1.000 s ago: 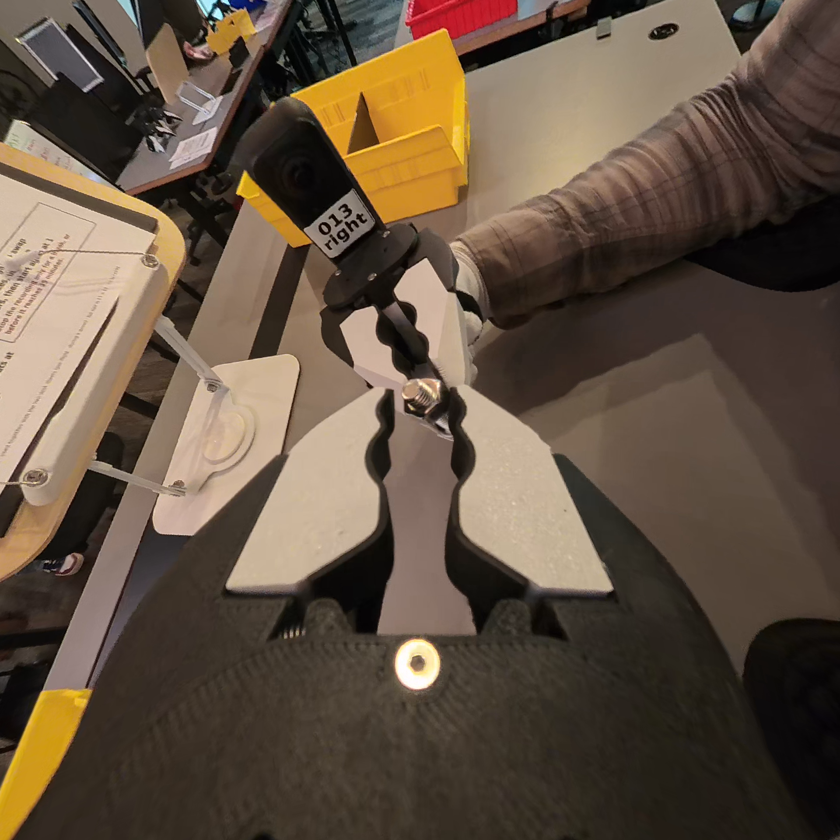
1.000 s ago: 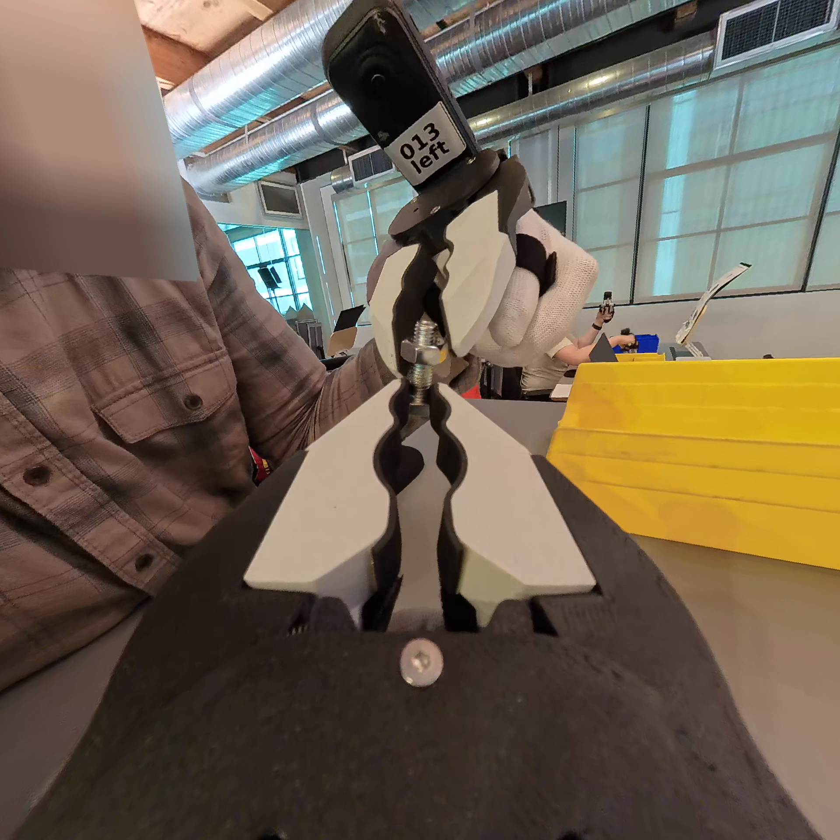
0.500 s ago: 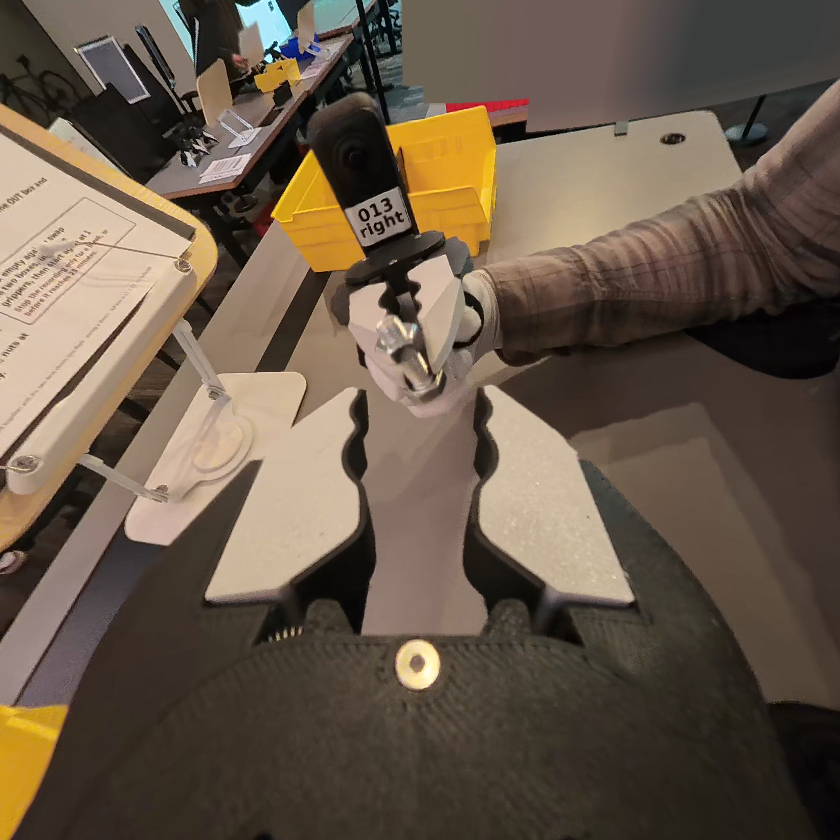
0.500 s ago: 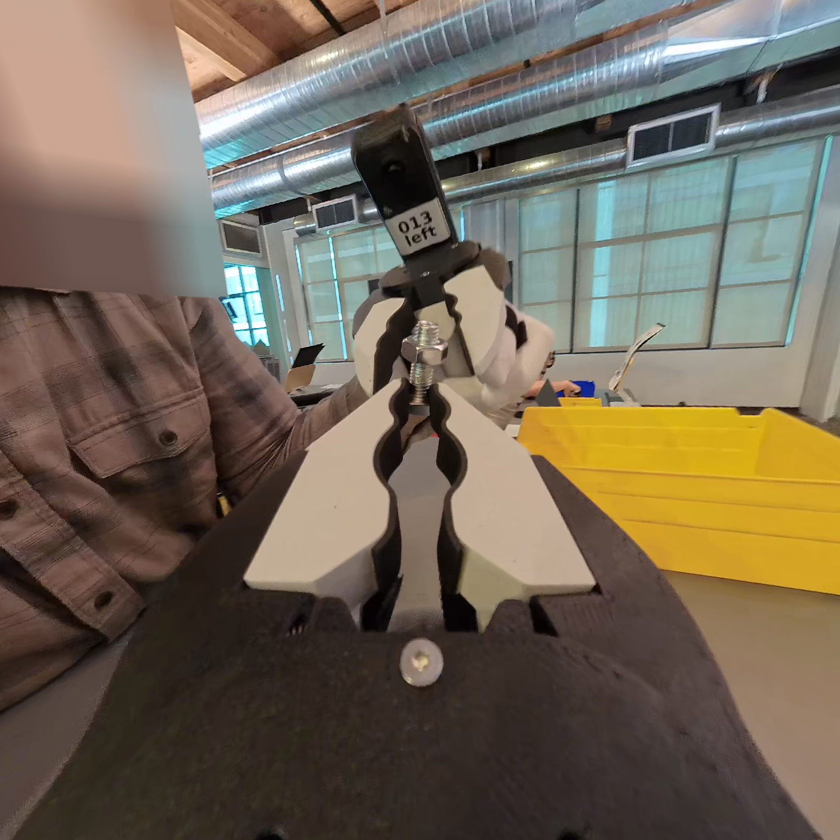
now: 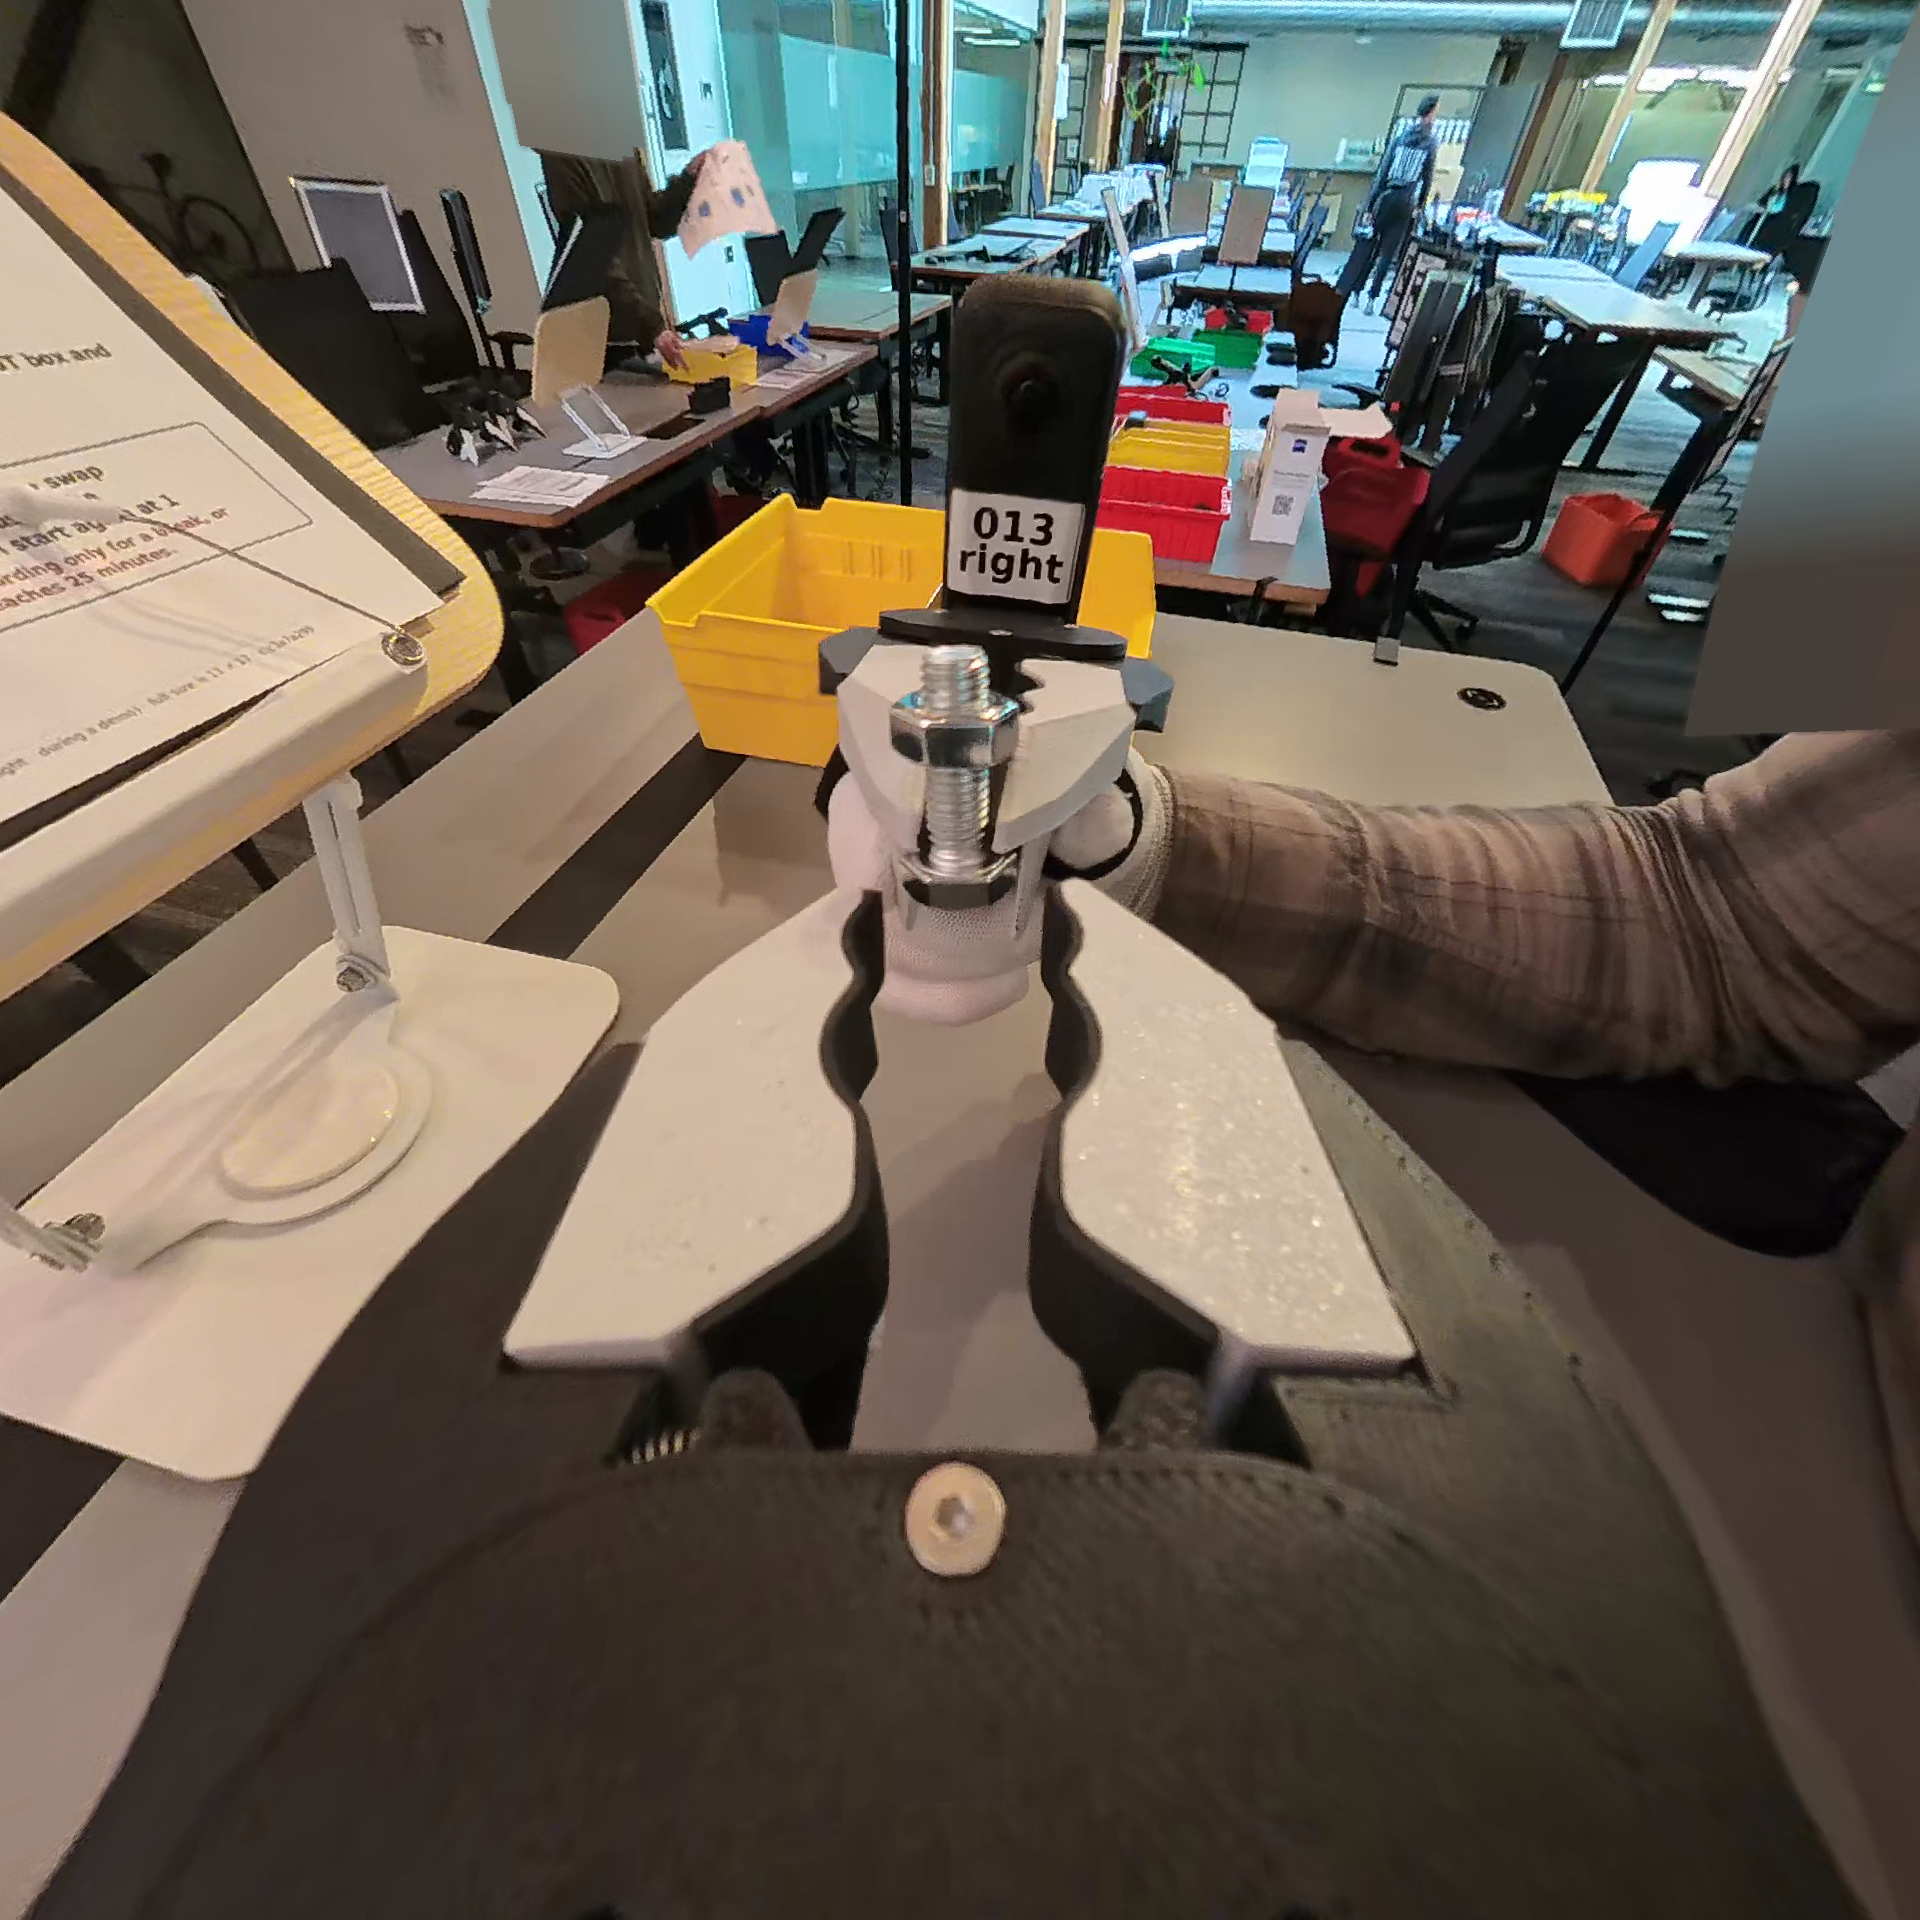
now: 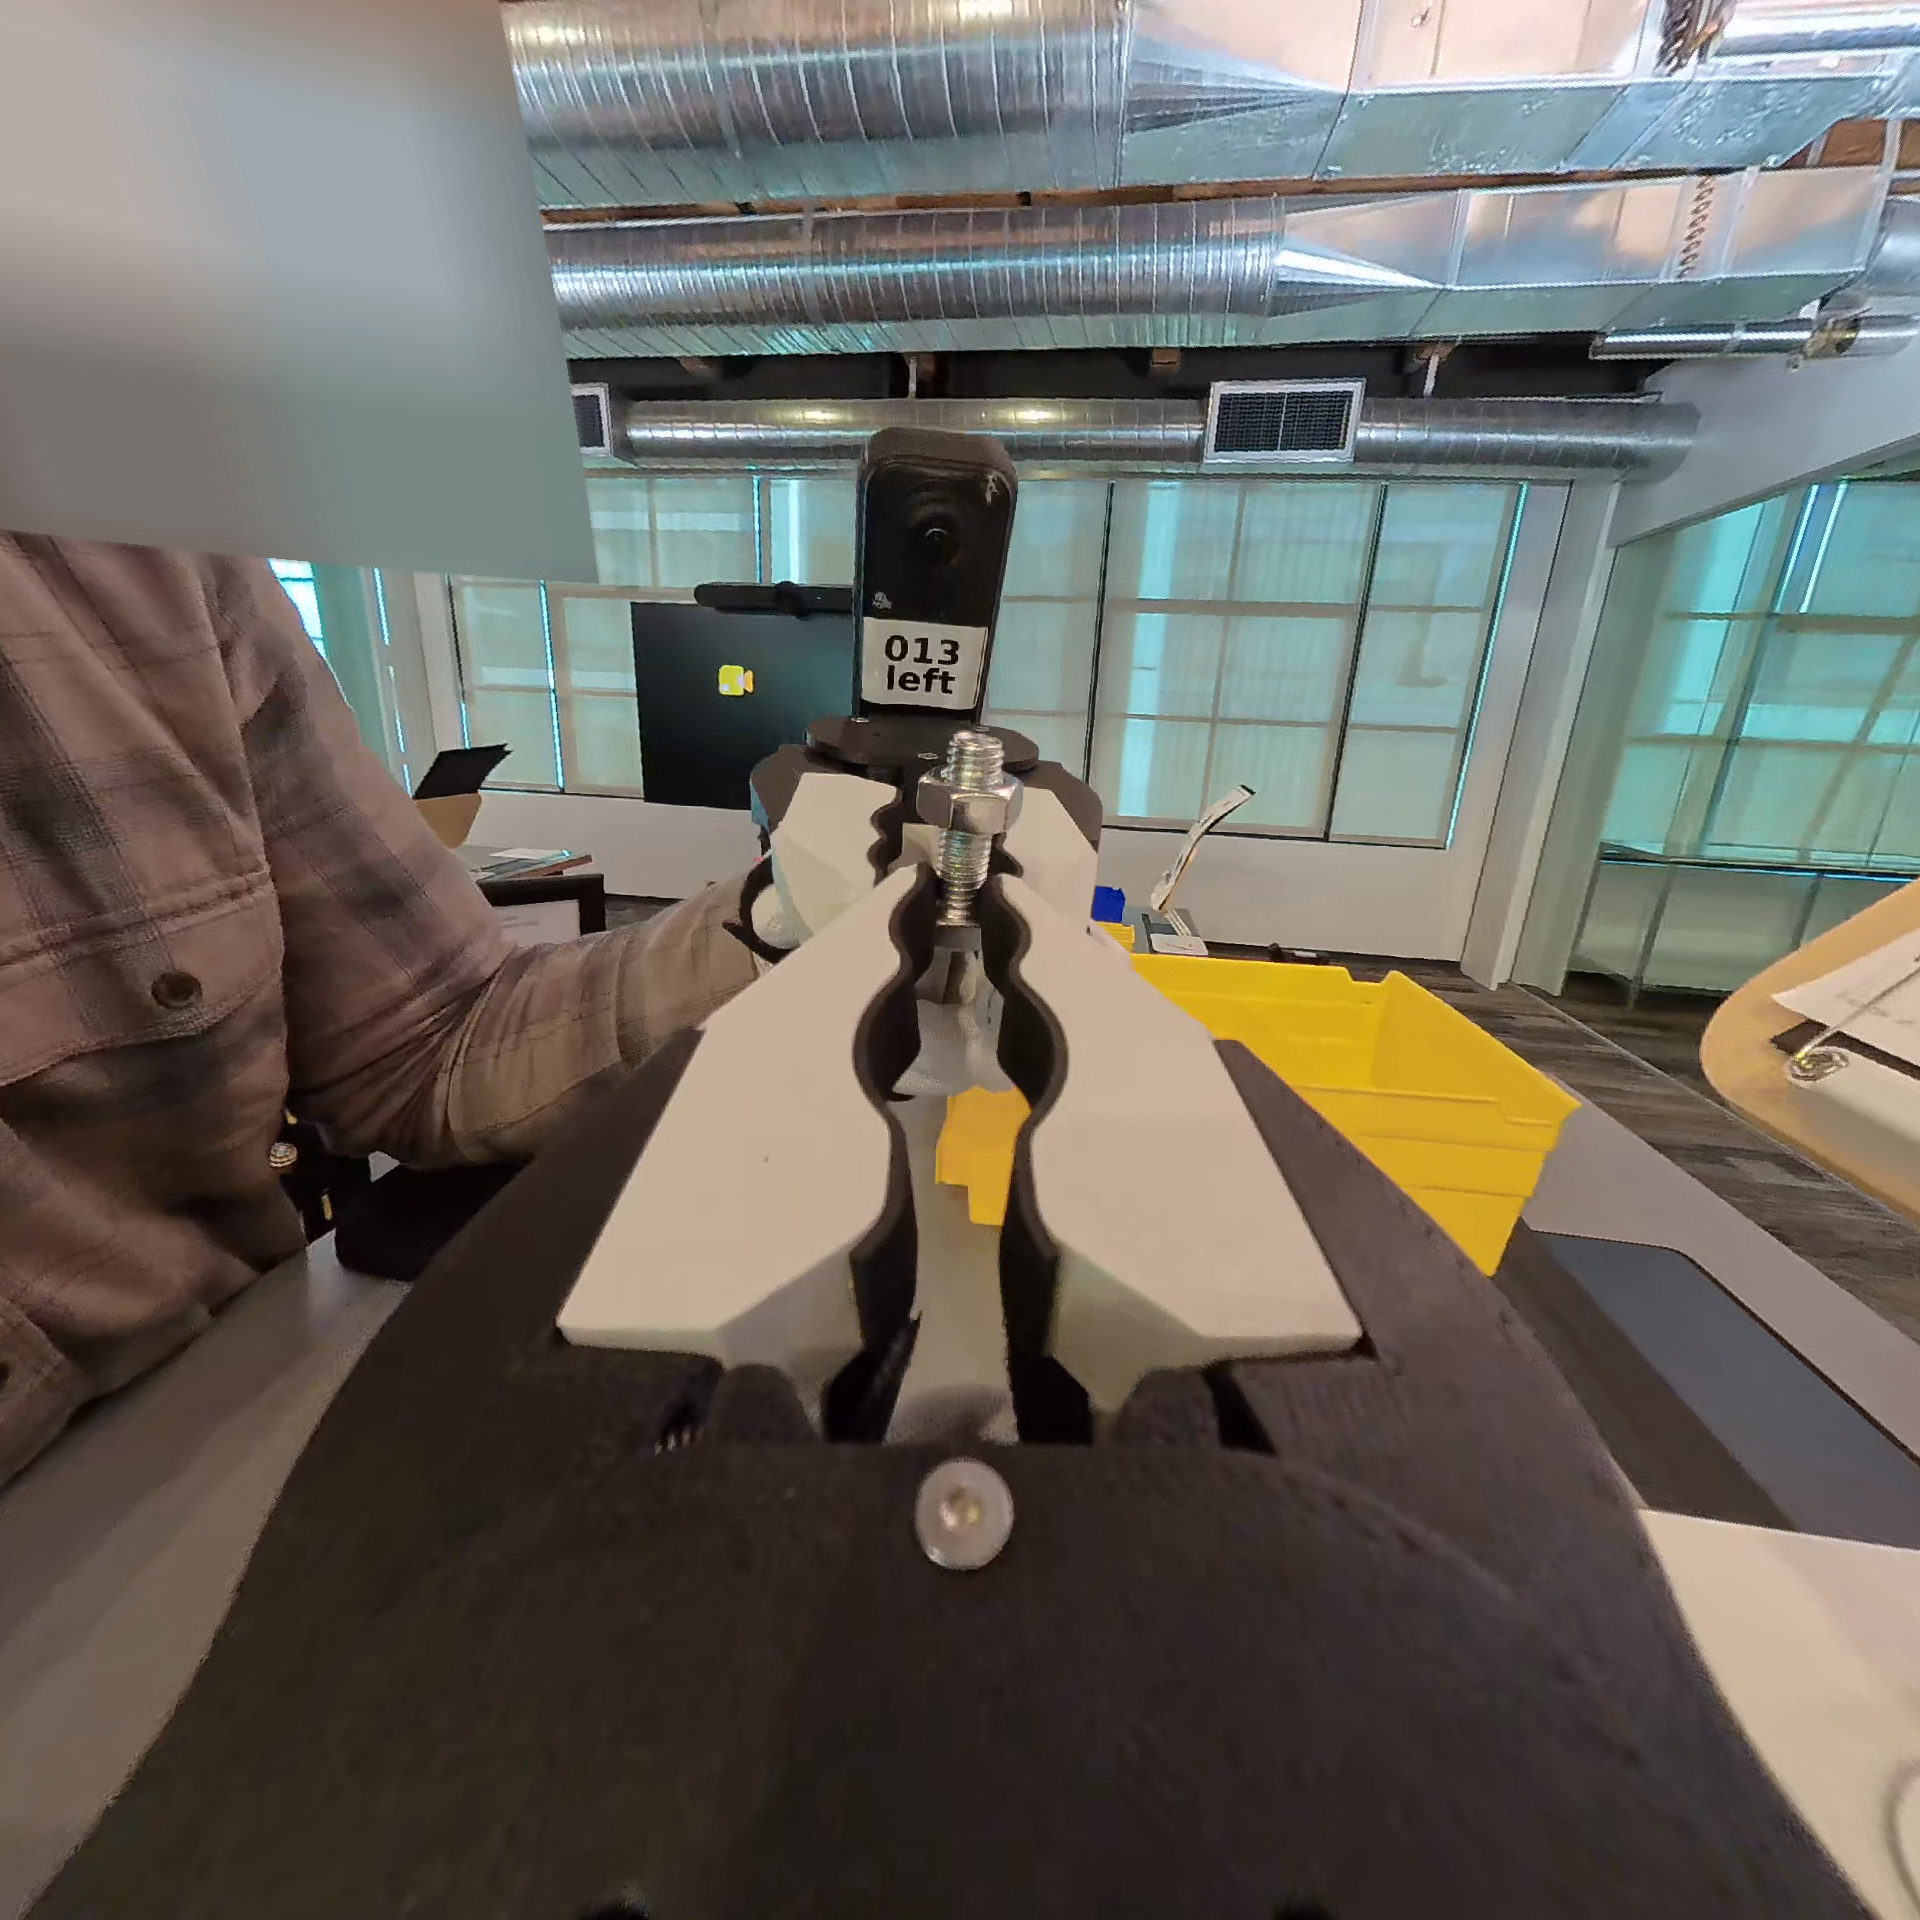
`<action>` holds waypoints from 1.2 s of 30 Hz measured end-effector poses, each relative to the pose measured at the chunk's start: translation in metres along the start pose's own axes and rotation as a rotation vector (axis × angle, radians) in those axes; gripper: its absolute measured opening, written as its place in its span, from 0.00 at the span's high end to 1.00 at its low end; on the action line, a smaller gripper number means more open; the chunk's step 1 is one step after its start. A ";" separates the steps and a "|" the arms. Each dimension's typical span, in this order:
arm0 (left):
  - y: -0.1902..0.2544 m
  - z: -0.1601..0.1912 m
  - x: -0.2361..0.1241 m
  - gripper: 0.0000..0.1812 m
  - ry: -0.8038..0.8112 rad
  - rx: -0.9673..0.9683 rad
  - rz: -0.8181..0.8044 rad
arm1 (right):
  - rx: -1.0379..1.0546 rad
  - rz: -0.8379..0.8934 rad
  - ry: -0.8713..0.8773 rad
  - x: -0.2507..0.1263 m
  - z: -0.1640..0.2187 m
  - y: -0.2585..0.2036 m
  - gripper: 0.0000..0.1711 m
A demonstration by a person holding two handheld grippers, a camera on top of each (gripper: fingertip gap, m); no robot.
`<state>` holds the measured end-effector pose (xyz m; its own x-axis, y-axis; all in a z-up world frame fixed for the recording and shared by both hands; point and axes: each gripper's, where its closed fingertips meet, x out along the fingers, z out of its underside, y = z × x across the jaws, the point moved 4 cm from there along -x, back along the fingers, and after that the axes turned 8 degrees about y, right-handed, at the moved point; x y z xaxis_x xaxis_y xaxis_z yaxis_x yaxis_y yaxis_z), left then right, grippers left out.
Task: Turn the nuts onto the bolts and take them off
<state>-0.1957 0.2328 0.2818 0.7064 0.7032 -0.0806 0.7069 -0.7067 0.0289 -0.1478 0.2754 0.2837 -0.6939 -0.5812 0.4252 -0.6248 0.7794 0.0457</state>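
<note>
Left wrist view | left gripper (image 5: 954,961) released, empty | right gripper (image 6: 954,914) clenched on bolt (image 5: 956,769) head, upright | nut (image 5: 956,732) mid-thread | yellow bin (image 5: 769,644) behind

A wide open workroom; rows of desks (image 5: 1049,234) and dark office chairs (image 5: 1475,488) run far back; wooden posts (image 5: 1636,99) rise between them; silver ducts (image 6: 1039,270) cross the ceiling (image 6: 1351,192); tall gridded windows (image 6: 1226,655) glow pale green; a dark screen (image 6: 727,696) stands before them; dark plank floor (image 6: 1704,1101).
</note>
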 end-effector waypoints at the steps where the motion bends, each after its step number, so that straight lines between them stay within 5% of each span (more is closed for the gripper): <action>1: 0.000 -0.001 0.000 0.85 0.010 -0.004 0.002 | -0.003 0.001 -0.003 0.000 0.000 0.000 0.96; 21: -0.001 -0.004 0.001 0.89 0.090 0.020 0.010 | 0.005 0.006 -0.004 0.004 -0.001 0.001 0.96; 31: -0.009 -0.001 0.013 0.89 0.092 0.125 -0.122 | -0.064 0.123 -0.039 0.001 -0.022 0.010 0.79; 36: -0.007 0.002 0.020 0.89 0.102 0.122 -0.126 | -0.072 0.123 -0.080 0.005 -0.018 0.009 0.91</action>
<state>-0.1870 0.2518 0.2783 0.6169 0.7866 0.0253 0.7847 -0.6123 -0.0962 -0.1501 0.2840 0.3023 -0.7919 -0.4947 0.3580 -0.5080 0.8590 0.0632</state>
